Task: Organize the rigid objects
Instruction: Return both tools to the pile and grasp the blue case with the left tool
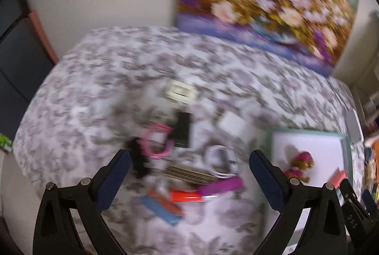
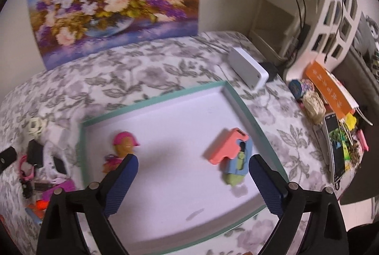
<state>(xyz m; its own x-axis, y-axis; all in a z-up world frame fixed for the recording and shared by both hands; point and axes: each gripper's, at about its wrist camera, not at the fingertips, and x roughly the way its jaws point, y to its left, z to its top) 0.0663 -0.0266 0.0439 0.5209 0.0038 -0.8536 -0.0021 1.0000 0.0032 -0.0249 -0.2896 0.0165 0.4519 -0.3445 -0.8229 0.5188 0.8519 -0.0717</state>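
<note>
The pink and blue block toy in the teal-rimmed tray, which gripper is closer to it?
Right. The right gripper hangs open right above the pink and blue block toy in the teal-rimmed tray; the left gripper, also open, is over the clutter pile beside the tray.

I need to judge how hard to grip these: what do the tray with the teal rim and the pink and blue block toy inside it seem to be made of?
The tray looks like cardboard or thin board: flat matte white floor, low straight walls, crisp teal edges; plastic is possible. The pink and blue block toy looks like hard moulded plastic: solid pastel colours, rounded edges, smooth surface with little shine.
</note>
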